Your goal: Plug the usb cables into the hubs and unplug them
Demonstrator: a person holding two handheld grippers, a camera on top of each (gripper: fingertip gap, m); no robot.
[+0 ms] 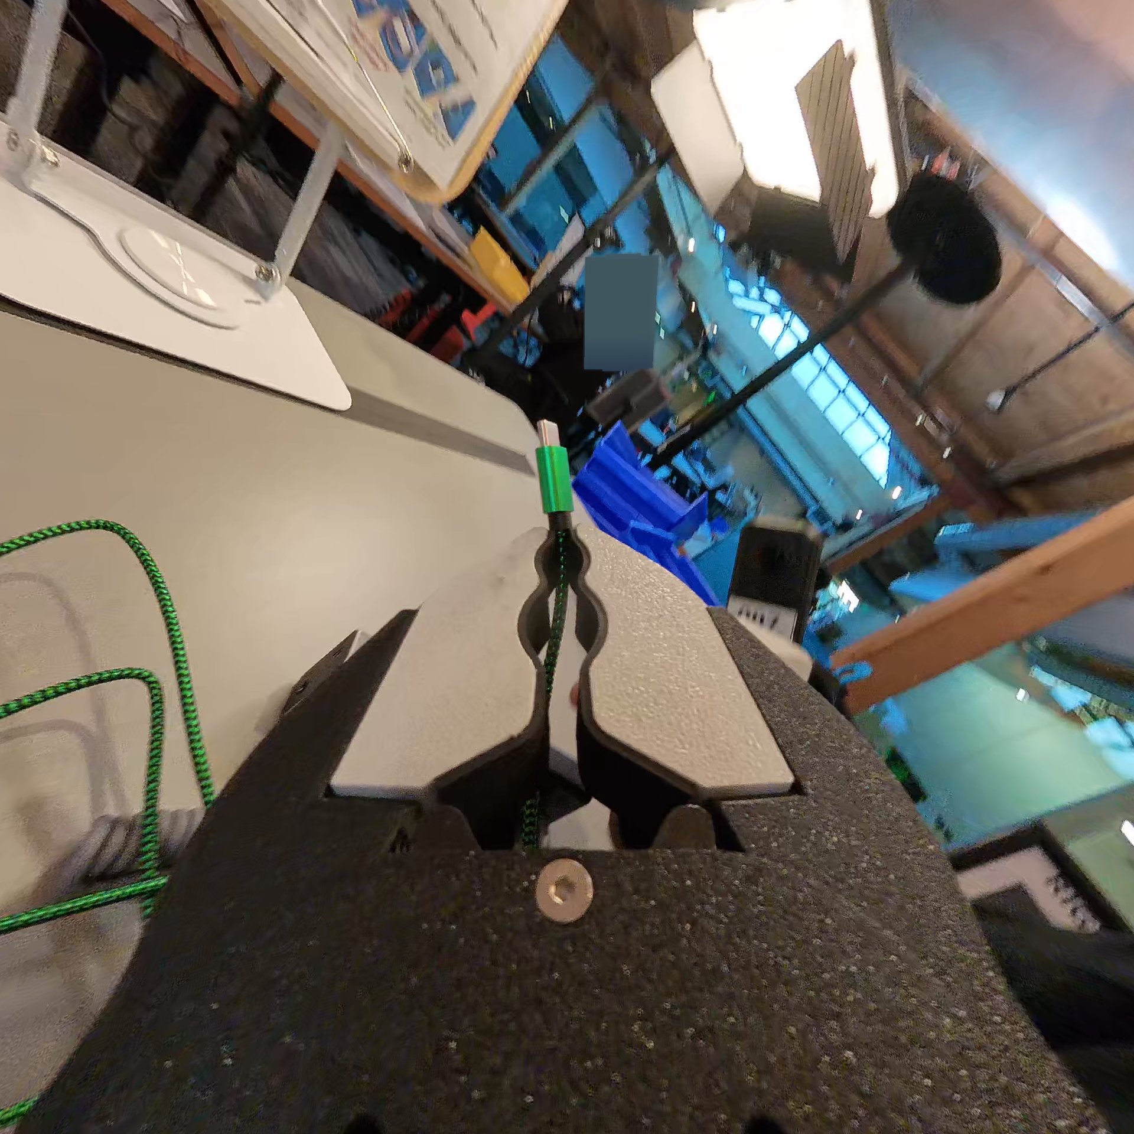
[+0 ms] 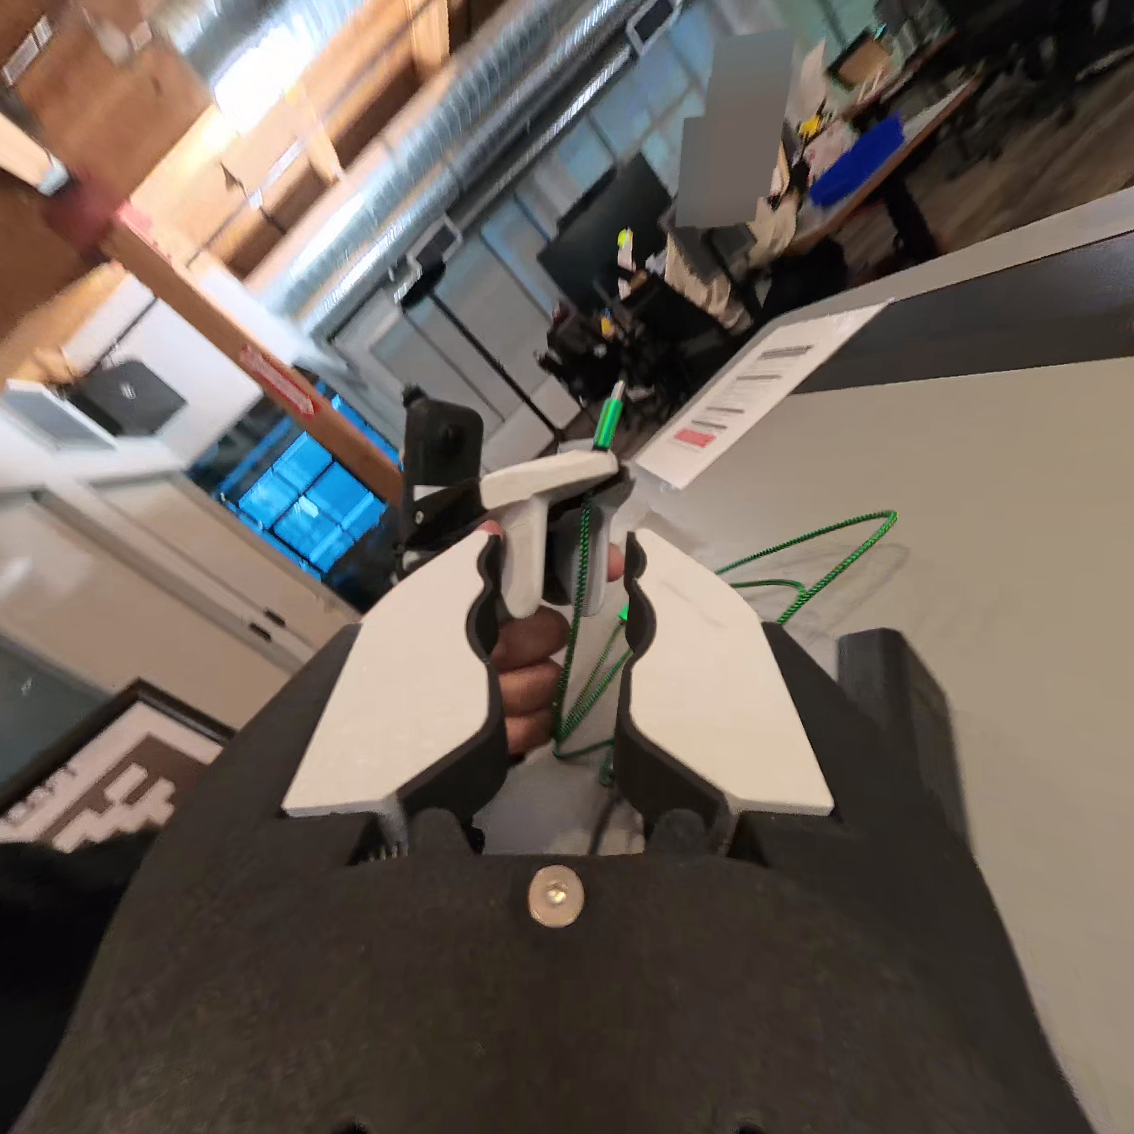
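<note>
My left gripper [image 1: 559, 543] is shut on a green braided USB cable [image 1: 555, 620], just behind its green metal plug [image 1: 553, 478], whose silver tip points away, above the grey table [image 1: 276, 552]. The rest of the cable loops on the table at left [image 1: 153, 613]. My right gripper [image 2: 561, 546] is open and empty, held close behind the left gripper [image 2: 552, 472], which shows in the right wrist view with the plug [image 2: 607, 420] sticking up from it. A hand [image 2: 528, 669] holds the left gripper's grip. Cable loops lie on the table [image 2: 816, 546]. No hub is in view.
A white flat stand base [image 1: 184, 294] with metal legs sits on the table at far left. A white printed sheet [image 2: 736, 399] lies near the table's far edge. Blue bins [image 1: 638, 509] and workshop furniture stand beyond the table. The gap from one gripper's tips to the other's is roughly 4 cm.
</note>
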